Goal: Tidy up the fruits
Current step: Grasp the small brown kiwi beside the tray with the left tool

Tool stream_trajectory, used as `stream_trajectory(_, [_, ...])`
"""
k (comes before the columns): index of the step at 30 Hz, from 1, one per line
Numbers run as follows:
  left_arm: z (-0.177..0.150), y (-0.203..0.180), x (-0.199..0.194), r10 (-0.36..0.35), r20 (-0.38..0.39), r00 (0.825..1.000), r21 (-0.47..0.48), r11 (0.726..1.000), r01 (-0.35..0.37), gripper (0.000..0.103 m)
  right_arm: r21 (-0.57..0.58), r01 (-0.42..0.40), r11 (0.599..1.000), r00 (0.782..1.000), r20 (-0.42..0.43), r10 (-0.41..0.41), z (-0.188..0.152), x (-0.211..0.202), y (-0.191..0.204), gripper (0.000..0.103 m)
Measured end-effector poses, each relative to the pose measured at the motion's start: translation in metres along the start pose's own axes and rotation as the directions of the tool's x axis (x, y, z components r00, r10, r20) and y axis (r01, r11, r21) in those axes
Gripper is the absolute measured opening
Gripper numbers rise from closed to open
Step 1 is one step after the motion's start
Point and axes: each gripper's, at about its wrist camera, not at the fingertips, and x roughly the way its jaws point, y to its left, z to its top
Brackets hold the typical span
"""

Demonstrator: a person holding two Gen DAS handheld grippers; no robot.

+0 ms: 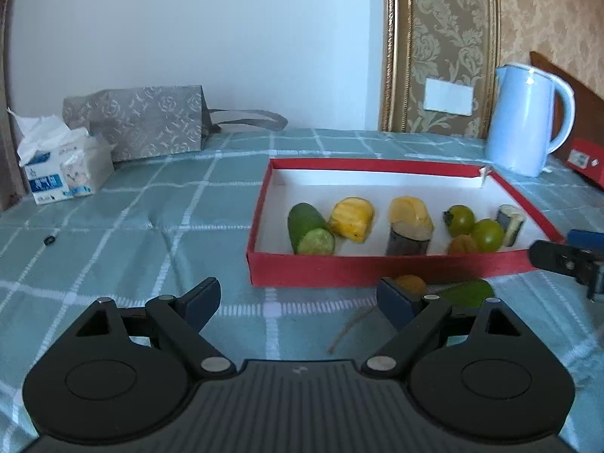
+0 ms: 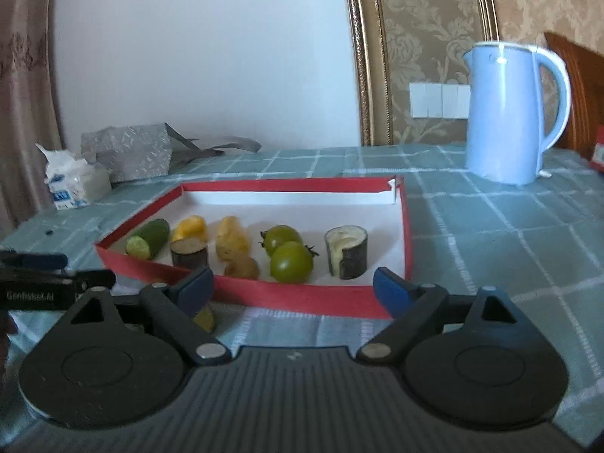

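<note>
A red box (image 1: pixel 377 266) (image 2: pixel 302 298) with a white inside lies on the checked cloth. It holds a cucumber piece (image 1: pixel 307 228) (image 2: pixel 149 241), yellow pineapple chunks (image 1: pixel 352 219) (image 2: pixel 232 241), two green tomatoes (image 1: pixel 487 234) (image 2: pixel 291 262) and dark-skinned cylinder pieces (image 1: pixel 407 239) (image 2: pixel 347 251). On the cloth just before the box lie a yellow fruit (image 1: pixel 411 283) and a green piece (image 1: pixel 470 292), partly hidden behind a finger. My left gripper (image 1: pixel 298 290) is open over bare cloth, left of them. My right gripper (image 2: pixel 292 279) is open at the box's front wall, holding nothing.
A light blue kettle (image 1: pixel 528 120) (image 2: pixel 509 113) stands behind the box at the right. A tissue pack (image 1: pixel 60 166) (image 2: pixel 71 185) and a grey patterned bag (image 1: pixel 143 124) sit at the back left. A thin twig (image 1: pixel 347 330) lies on the cloth.
</note>
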Motion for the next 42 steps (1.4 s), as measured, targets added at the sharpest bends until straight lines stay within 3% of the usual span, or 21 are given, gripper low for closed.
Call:
stream_trajectory(7, [0.003, -0.002, 0.029, -0.059, -0.125, 0.99, -0.011, 0.998, 0.058, 0.09, -0.037, 0.003, 0.999, 1.0, -0.004, -0.003, -0.004, 0.0, 0.008, 0.09])
stream_trajectory(12, [0.0, -0.006, 0.025, -0.14, -0.138, 0.981, 0.004, 0.99, 0.142, 0.09, -0.019, 0.009, 1.0, 1.0, -0.002, -0.009, -0.001, -0.001, 0.006, 0.091])
stream_trajectory(17, [-0.007, -0.028, 0.013, -0.222, -0.151, 0.963, 0.078, 0.969, 0.235, 0.09, 0.021, 0.025, 0.999, 1.0, 0.01, -0.025, 0.001, -0.003, -0.002, 0.093])
stream_trajectory(19, [-0.006, -0.032, 0.006, -0.201, -0.112, 0.973, 0.104, 0.972, 0.213, 0.09, 0.035, 0.025, 0.999, 1.0, 0.011, -0.026, 0.002, -0.003, -0.005, 0.093])
stream_trajectory(22, [-0.003, -0.03, 0.004, -0.118, -0.052, 0.992, 0.112, 0.986, 0.123, 0.09, 0.044, 0.033, 0.998, 0.999, 0.003, -0.033, 0.002, -0.001, -0.007, 0.093])
stream_trajectory(27, [0.004, -0.026, 0.027, -0.137, -0.142, 0.98, 0.058, 0.988, 0.146, 0.09, 0.037, 0.035, 0.999, 0.999, -0.005, -0.035, 0.002, 0.0, -0.006, 0.095])
stream_trajectory(28, [0.005, -0.027, 0.03, -0.138, -0.144, 0.98, 0.059, 0.987, 0.148, 0.088, 0.037, 0.036, 0.999, 0.999, -0.004, -0.036, 0.002, 0.0, -0.006, 0.096])
stream_trajectory(30, [0.005, -0.031, 0.031, -0.133, -0.146, 0.98, 0.077, 0.986, 0.146, 0.073, 0.041, 0.033, 0.999, 0.999, -0.004, -0.033, 0.001, -0.001, -0.007, 0.096])
stream_trajectory(37, [0.002, -0.051, 0.028, -0.132, -0.12, 0.984, 0.16, 0.975, 0.151, 0.053, 0.041, 0.033, 0.999, 0.999, -0.013, -0.033, 0.002, 0.0, -0.007, 0.098])
stream_trajectory(42, [0.004, -0.058, 0.029, -0.165, -0.114, 0.98, 0.183, 0.966, 0.184, 0.029, 0.041, 0.04, 0.998, 0.999, -0.015, -0.039, 0.002, 0.0, -0.006, 0.1])
